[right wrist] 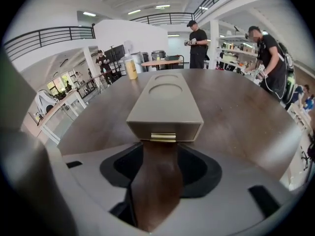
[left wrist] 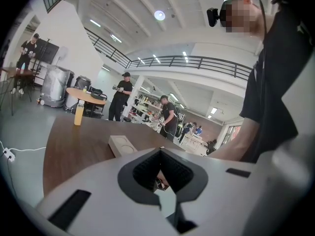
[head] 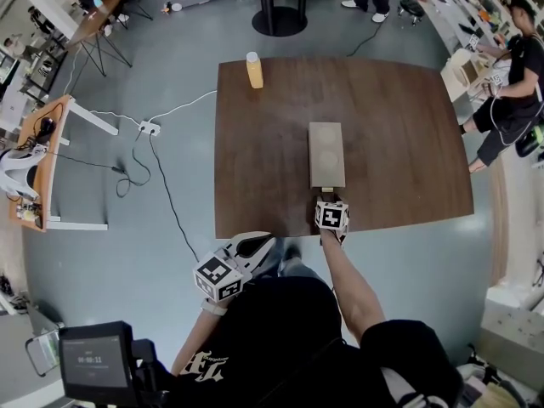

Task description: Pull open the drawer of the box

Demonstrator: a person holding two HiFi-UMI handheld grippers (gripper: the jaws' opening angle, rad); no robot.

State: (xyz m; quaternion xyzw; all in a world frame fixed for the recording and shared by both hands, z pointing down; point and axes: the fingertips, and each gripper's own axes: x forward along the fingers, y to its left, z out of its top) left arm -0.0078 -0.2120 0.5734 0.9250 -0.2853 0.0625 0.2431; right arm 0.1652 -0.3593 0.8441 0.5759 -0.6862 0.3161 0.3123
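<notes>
On table (head: 408, 143): one box (head: 326, 153), one bottle (head: 254, 70).

Beige box (head: 326, 154) with brass-coloured handle (right wrist: 163, 137); dark brown wood-grained table (head: 399, 143); orange bottle (head: 254, 70), white cap, at the table's far left corner; grey floor (head: 170, 83).

Tan box (head: 326, 154) lying lengthwise on the brown desk (head: 399, 126); yellow bottle (head: 254, 70) upright near the far left corner. Right gripper (head: 328, 197) at the box's near end. Left gripper (head: 255, 246) off the desk's near edge.
</notes>
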